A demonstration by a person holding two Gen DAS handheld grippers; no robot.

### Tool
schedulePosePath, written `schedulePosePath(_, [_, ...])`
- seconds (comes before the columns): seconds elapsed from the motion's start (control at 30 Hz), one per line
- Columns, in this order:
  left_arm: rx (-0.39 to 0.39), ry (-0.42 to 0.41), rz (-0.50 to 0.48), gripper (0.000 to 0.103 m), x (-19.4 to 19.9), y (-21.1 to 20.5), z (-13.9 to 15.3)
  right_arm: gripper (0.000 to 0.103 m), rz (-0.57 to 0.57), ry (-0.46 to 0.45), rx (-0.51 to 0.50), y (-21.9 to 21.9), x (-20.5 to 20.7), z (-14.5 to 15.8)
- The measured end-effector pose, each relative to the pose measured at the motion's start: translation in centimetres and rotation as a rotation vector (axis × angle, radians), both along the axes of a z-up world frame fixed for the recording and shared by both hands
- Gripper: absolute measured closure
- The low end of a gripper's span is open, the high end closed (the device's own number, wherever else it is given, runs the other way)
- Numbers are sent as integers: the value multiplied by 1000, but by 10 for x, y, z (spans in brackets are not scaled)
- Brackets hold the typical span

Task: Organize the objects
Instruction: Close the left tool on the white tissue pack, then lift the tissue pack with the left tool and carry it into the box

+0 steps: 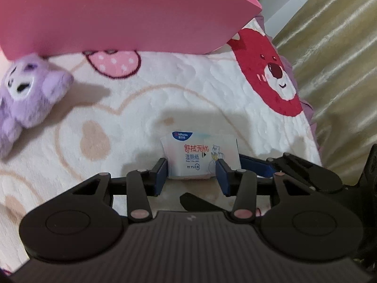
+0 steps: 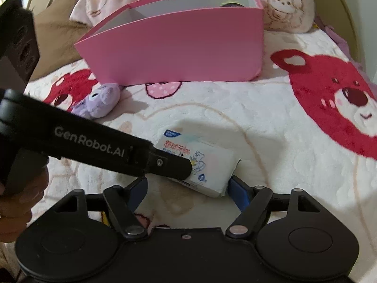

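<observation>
A small white pack of wet wipes (image 1: 188, 155) with blue and red print lies on the plush blanket. My left gripper (image 1: 192, 176) is shut on its lower part: the left blue pad sits at the pack's left edge and the right pad covers part of its face. In the right wrist view a black finger (image 2: 169, 162) of that gripper lies across the pack (image 2: 212, 162). My right gripper (image 2: 188, 193) stands open just in front of the pack, its right pad close to the pack's corner. The pink box (image 2: 179, 47) stands open-topped behind.
A purple plush toy (image 2: 101, 102) lies by the box's left front corner, also seen as the purple toy (image 1: 26, 96). The blanket (image 1: 212, 89) carries red bear prints. Golden fabric (image 1: 329, 59) runs along the right. A hand (image 2: 18, 200) holds the left gripper.
</observation>
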State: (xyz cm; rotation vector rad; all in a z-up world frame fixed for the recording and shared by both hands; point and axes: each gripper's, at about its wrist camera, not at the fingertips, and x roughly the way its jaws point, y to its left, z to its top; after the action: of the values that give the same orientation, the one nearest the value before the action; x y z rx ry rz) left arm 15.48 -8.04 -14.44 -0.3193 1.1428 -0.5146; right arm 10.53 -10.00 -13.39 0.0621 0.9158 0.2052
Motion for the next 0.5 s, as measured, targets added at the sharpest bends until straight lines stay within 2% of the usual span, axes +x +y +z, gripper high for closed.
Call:
schedulePosePath(0.13, [-34, 40, 4, 60, -7, 5, 3, 18, 15, -4, -32, 8, -4, 9])
schedulePosePath(0.5, [-76, 14, 18, 59, -25, 18, 46, 16, 51, -113, -91, 26, -22, 56])
